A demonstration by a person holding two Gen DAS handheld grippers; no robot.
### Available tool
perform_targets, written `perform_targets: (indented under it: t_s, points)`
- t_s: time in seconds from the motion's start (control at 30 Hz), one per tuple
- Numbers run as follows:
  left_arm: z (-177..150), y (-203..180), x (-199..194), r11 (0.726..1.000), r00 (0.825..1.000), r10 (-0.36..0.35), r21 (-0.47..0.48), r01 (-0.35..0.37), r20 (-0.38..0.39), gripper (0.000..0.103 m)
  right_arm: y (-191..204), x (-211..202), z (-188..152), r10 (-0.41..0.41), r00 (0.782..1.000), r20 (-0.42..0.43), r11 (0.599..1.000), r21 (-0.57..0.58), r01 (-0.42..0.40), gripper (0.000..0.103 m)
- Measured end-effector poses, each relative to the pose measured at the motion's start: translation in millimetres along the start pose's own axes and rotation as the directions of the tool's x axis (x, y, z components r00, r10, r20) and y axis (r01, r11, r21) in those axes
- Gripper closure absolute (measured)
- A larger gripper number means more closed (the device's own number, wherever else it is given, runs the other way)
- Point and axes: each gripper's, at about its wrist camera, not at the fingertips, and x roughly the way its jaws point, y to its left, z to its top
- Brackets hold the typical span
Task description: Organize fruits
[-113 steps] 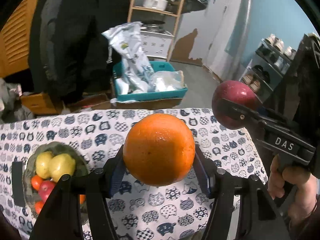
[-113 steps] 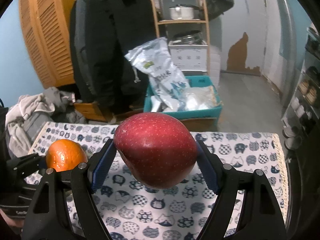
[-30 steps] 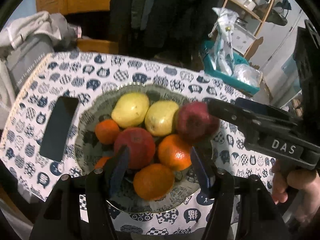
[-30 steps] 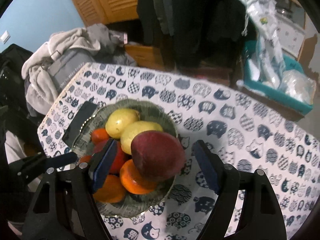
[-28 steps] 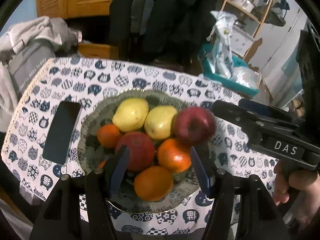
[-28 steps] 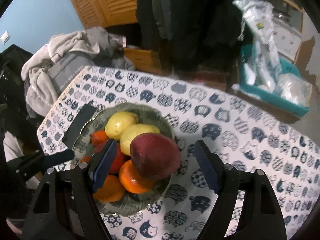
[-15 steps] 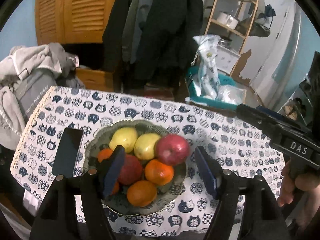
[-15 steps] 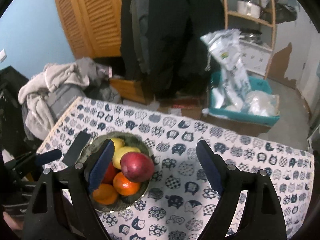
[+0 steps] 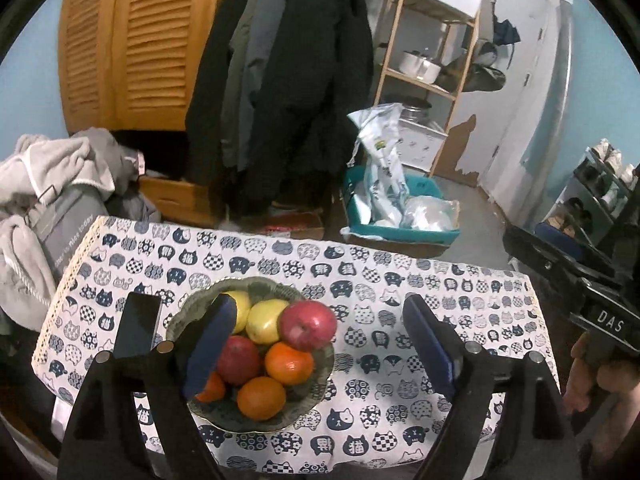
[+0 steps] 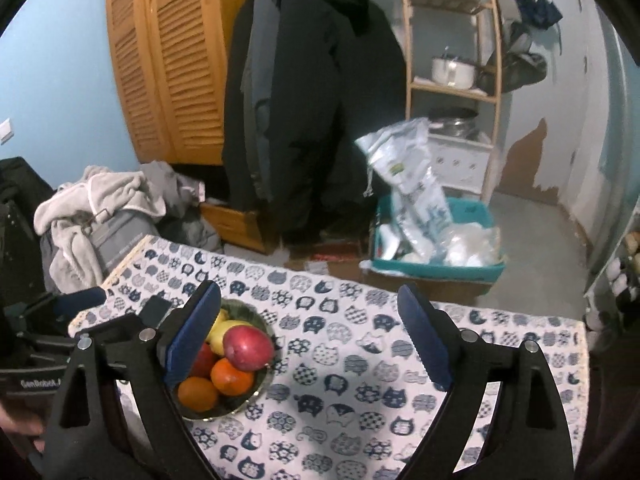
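Fruit: apples, oranges and yellow pears are heaped in the green bowl (image 9: 325, 364), which is set on the cat-print tablecloth (image 9: 400, 280).
Top apple (image 9: 307, 325): it is perched on the pile's right side, propped by an orange (image 9: 289, 362) beneath.
Left gripper (image 9: 316, 340): spread wide and empty above the bowl.
Right gripper (image 10: 310, 336): likewise released, nothing held.
Phone (image 9: 138, 325): laid just left of the bowl.
Status: sorting is judged complete.
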Motion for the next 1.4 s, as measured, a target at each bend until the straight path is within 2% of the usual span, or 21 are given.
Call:
perform_targets:
  t_s: [0.5, 1.0, 1.07, 1.4]
  points:
    - [3, -23, -14, 0.999, 0.999, 0.004, 0.045, -0.005, 0.034, 0.01, -34, -39, -3, -0.036, 0.998, 0.045, 0.999, 0.018, 0.035, 0.014]
    - [4, -24, -17, 0.999, 0.999, 0.012, 0.045, -0.014, 0.048, 0.006, -38, -39, -5, -0.031, 0.999, 0.026, 0.999, 0.022, 0.03, 0.014]
    - [5, -24, -18, 0.999, 0.998, 0.019, 0.047, -0.021, 0.053, 0.003, -38, -40, -5, -0.035, 0.999, 0.026, 0.999, 0.02, 0.035, 0.014]
    - [7, -26, -24, 0.997, 0.997, 0.03, 0.063, -0.034, 0.073, 0.003, -34, -37, -7, -0.033, 0.999, 0.02, 0.999, 0.011, 0.033, 0.014]
